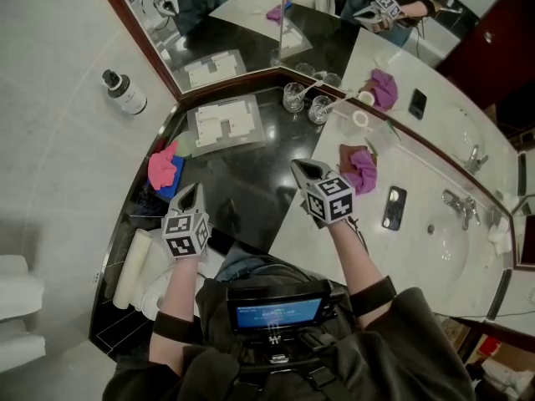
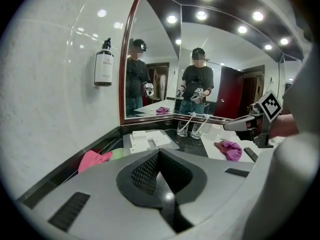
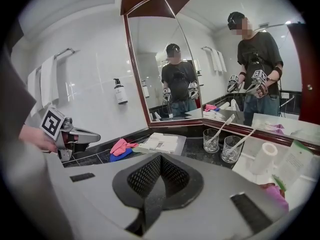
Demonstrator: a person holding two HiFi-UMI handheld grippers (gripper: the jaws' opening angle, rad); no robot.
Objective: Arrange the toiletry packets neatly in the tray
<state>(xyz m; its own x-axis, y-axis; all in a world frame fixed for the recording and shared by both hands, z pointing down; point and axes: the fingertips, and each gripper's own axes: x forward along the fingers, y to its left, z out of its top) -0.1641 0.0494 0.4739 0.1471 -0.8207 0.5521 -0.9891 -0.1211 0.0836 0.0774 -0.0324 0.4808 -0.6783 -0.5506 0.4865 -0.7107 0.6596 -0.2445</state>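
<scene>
The clear tray (image 1: 259,128) sits on the black counter in the mirror corner, with several white toiletry packets (image 1: 224,122) lying flat in it. My left gripper (image 1: 189,192) hovers over the dark counter short of the tray, shut and empty. My right gripper (image 1: 303,170) is to its right, near the white counter's edge, also shut with nothing in it. In the left gripper view, the tray (image 2: 173,146) and packets (image 2: 145,139) lie just beyond the closed jaws. From the right gripper view, the tray (image 3: 182,141) and packets (image 3: 159,141) are ahead and slightly left.
A pink cloth on a blue one (image 1: 165,170) lies left of the tray. Two glasses (image 1: 305,103) with toothbrushes stand to its right. A purple cloth (image 1: 361,167), a phone (image 1: 393,207) and a sink (image 1: 451,241) are on the white counter. A rolled towel (image 1: 132,270) lies near left.
</scene>
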